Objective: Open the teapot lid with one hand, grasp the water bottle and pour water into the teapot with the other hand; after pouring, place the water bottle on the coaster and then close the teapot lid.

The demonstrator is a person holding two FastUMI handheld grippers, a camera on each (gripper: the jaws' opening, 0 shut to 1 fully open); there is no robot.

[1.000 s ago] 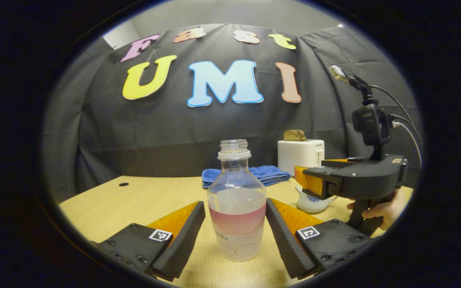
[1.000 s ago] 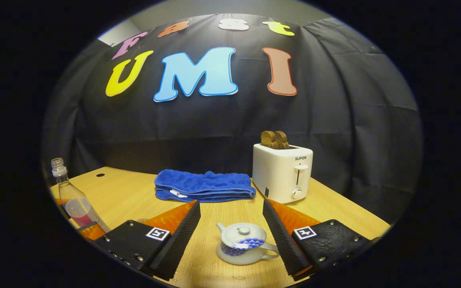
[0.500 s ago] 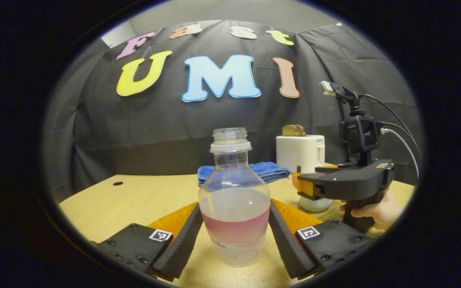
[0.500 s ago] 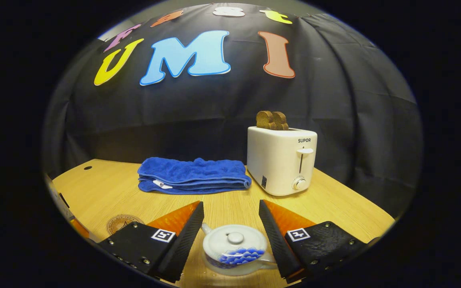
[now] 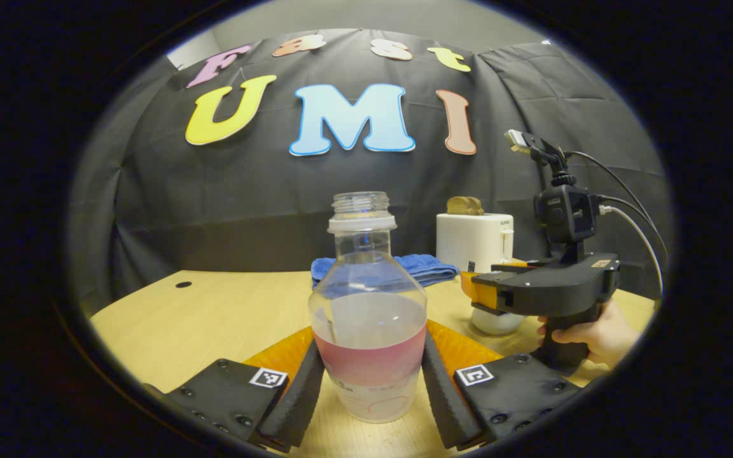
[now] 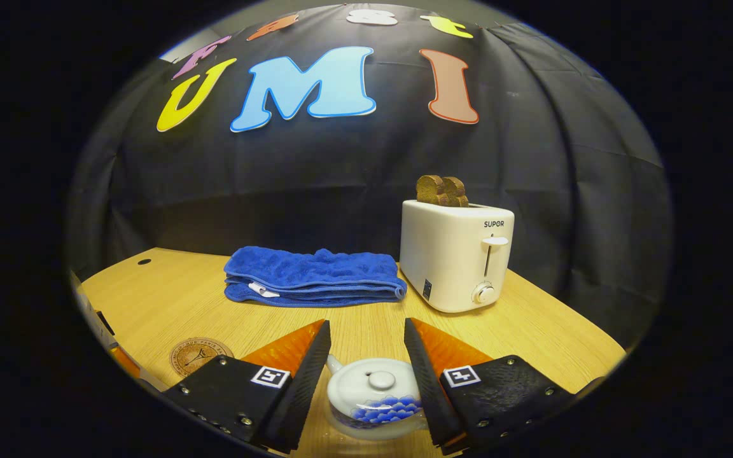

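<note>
Bracketing one clear plastic water bottle (image 5: pixel 368 331), your left gripper (image 5: pixel 369 397) has both ribbed fingers touching its sides; uncapped, upright on the wooden table (image 5: pixel 226 312). Your right gripper (image 6: pixel 368 381) is spread around one glazed round teapot (image 6: pixel 373 401), lid (image 6: pixel 376 385) on. Farther: one round coaster (image 6: pixel 200 353), one folded blue towel (image 6: pixel 312 277), one boxy white toaster (image 6: pixel 457 254), two toast slices (image 6: pixel 441 189).

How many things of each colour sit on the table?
White: 2, the boxy white toaster and round white porcelain teapot
Blue: 1, the folded blue towel
Clear: 1, the clear plastic water bottle
Brown: 1, the round brown coaster
Total: 5
</note>
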